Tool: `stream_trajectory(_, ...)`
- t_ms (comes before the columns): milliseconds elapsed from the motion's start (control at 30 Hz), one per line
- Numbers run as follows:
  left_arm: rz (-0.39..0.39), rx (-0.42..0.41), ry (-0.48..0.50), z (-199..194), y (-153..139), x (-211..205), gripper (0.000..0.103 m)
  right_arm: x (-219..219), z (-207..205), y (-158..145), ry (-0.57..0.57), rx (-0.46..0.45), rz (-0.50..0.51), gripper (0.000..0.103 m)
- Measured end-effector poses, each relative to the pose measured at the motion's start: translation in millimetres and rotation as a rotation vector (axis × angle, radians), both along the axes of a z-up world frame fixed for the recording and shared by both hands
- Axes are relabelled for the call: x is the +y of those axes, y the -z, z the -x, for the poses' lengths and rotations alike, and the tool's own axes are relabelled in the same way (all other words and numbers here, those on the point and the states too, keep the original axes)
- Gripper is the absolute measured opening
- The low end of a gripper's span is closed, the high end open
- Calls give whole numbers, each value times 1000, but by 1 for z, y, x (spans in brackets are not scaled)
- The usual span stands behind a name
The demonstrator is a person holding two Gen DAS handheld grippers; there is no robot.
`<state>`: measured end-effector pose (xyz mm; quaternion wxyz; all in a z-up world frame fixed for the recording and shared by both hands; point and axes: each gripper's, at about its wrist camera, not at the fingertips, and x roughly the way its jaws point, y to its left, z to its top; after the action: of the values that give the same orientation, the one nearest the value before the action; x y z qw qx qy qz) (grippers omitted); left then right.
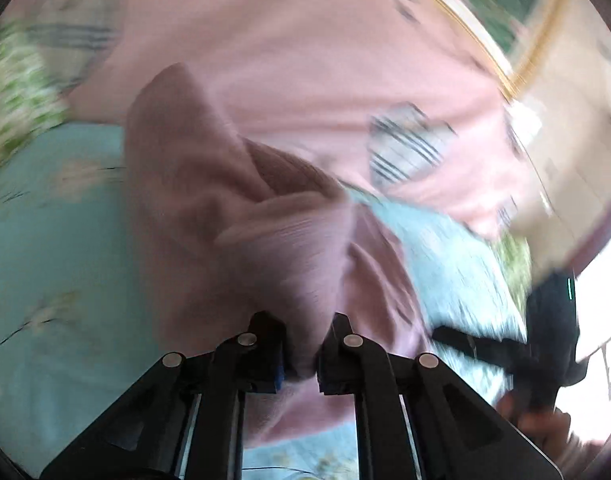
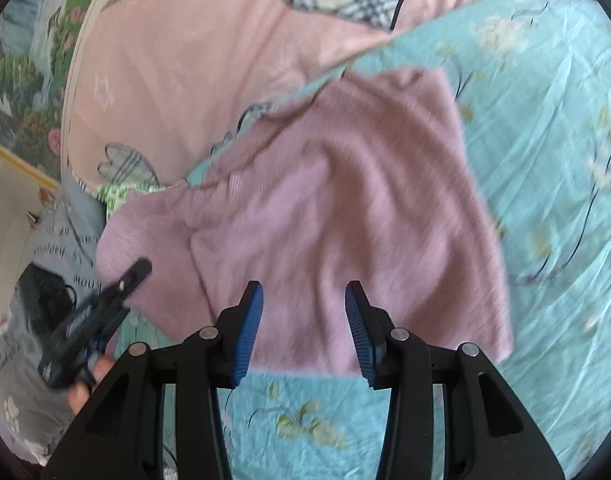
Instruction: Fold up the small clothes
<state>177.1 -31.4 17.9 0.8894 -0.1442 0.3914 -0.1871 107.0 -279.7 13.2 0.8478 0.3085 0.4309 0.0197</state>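
Gripping a bunched fold of the pink knitted garment (image 1: 241,216), the left gripper (image 1: 303,354) has its jaws clamped tight on the cloth, lifting it off the turquoise floral bedsheet (image 1: 45,248). The right gripper (image 2: 303,320) hangs half open and empty above the garment's near edge, beside a pink pillow (image 2: 177,64).

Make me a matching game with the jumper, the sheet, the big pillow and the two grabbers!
Things:
1. pink jumper
2. bed sheet
3. big pillow
4. left gripper
5. right gripper

States:
A. turquoise with flowers
B. jaws apart, holding nothing
C. peach with checked heart patches
D. jaws pinching knitted cloth
E. one part lifted off the bed

Pairs: 1-E, 2-A, 3-C, 4-D, 5-B
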Motion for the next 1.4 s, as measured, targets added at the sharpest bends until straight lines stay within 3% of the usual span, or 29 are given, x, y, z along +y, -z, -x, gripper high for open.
stream_trajectory(100, -60, 34, 97, -4, 24, -38, 9, -19, -10, -8, 18, -19, -11, 45)
stream_trajectory(233, -138, 74, 158, -2, 51, -58, 9, -26, -41, -9, -38, -6, -37, 46)
stream_trajectory(467, -115, 75, 144, 0, 44, -46, 9, -8, -111, 4, -164, 25, -98, 46)
stream_trajectory(633, -111, 77, 131, 0, 44, -44, 9, 14, -153, 31, -235, 105, -148, 46)
stream_trajectory(700, -117, 75, 130, 3, 43, -44, 9, 27, -160, 34, -275, 86, -175, 40)
stream_trajectory(733, -121, 71, 130, 3, 40, -45, 9, 32, -162, 34, -294, 78, -168, 25)
stream_trajectory(767, -125, 66, 132, 3, 35, -46, 9, 38, -164, 32, -316, 75, -154, 18)
stream_trajectory(967, -94, -27, 217, 12, -7, -70, 9, 18, -139, -15, -266, -59, -125, 16)
stream_trajectory(1100, -113, -36, 314, 12, -4, -111, 9, -22, -108, -41, -201, -111, -76, 16)
stream_trajectory(1400, -202, 65, 421, 12, 58, -174, 10, -91, -76, 20, -54, 28, -17, 15)
